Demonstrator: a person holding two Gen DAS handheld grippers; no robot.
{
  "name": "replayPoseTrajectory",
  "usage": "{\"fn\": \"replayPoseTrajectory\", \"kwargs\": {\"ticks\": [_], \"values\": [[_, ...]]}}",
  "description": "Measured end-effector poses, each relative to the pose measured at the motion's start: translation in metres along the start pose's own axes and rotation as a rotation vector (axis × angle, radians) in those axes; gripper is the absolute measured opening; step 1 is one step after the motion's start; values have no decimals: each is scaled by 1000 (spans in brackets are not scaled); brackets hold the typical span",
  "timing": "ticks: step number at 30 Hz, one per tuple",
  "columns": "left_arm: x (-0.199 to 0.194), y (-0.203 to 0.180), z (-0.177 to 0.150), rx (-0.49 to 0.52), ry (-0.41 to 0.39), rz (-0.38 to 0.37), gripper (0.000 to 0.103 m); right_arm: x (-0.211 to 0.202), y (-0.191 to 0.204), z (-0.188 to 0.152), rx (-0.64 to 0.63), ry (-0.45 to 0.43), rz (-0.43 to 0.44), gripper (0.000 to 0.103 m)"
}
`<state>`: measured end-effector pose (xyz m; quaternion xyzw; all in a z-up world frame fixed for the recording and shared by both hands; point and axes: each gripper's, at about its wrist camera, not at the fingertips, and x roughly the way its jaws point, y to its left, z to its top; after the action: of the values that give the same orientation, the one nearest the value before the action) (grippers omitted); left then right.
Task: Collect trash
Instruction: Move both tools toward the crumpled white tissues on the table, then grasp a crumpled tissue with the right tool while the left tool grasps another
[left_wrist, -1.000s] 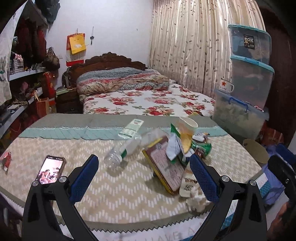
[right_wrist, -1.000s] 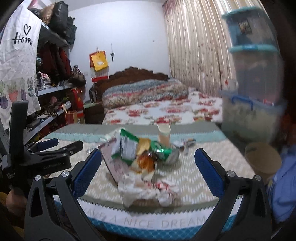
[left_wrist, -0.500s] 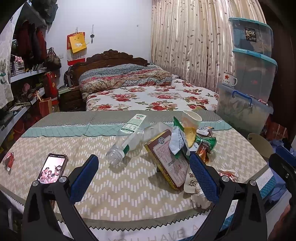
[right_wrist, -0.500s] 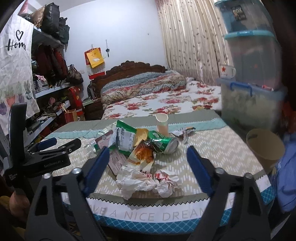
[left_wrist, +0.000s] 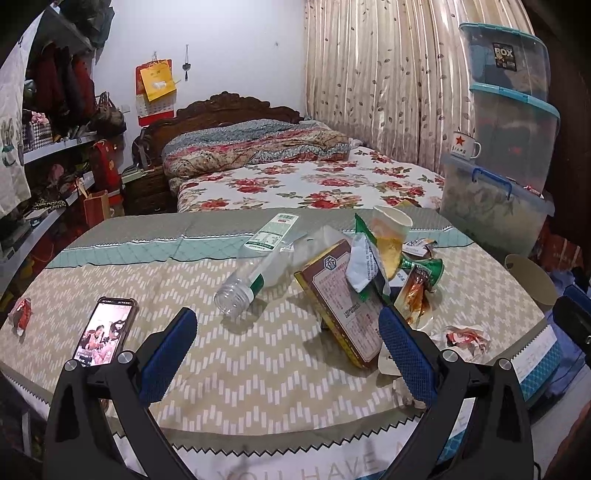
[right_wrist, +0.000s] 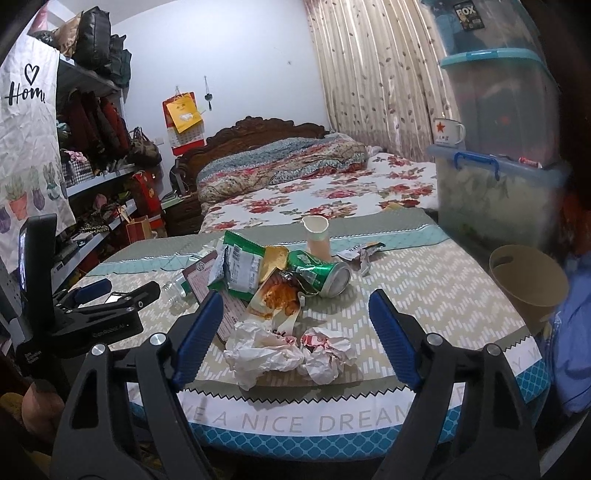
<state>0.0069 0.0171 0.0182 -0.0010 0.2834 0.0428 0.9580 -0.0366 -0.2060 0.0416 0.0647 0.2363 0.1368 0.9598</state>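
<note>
The trash sits in a heap on the round surface (right_wrist: 424, 295), right of its middle. In the right wrist view, two crumpled papers (right_wrist: 291, 350) lie nearest, at 6 o'clock of the heap, just inside the surface's near edge. Behind them a torn orange wrapper (right_wrist: 277, 299) leans on a green can (right_wrist: 321, 271) lying on its side, and a green snack bag (right_wrist: 240, 269) rests against a brown box (left_wrist: 340, 299). A paper cup (right_wrist: 317, 236) stands upright at 12 o'clock of the heap, with small wrappers (right_wrist: 360, 253) at its 3 o'clock. A clear bottle (left_wrist: 258, 266) lies on its side at the box's 10 o'clock, mouth toward the camera.

The right gripper (right_wrist: 295, 332) hangs over the near edge, its jaws wide apart after narrowing a little, holding nothing; the papers show between them, untouched. The left gripper (left_wrist: 288, 350) also has its jaws spread wide and empty, the box just ahead of the right-hand one.

A phone (left_wrist: 105, 332) lies at 9 o'clock of the surface, screen lit. A tan bin (right_wrist: 528, 280) stands at 3 o'clock, beside the surface. The bed (right_wrist: 314, 188) lies beyond.
</note>
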Motion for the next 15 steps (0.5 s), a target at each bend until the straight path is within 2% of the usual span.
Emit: {"fn": "replayPoseTrajectory", "kwargs": {"ticks": [5, 11, 15], "values": [[2, -3, -3, 0, 6, -21, 94, 1, -5, -3, 9, 6, -3, 81], [2, -13, -7, 22, 20, -93, 94, 1, -11, -7, 18, 12, -7, 81], [2, -25, -12, 55, 33, -169, 93, 6, -18, -12, 10, 28, -23, 78]]}}
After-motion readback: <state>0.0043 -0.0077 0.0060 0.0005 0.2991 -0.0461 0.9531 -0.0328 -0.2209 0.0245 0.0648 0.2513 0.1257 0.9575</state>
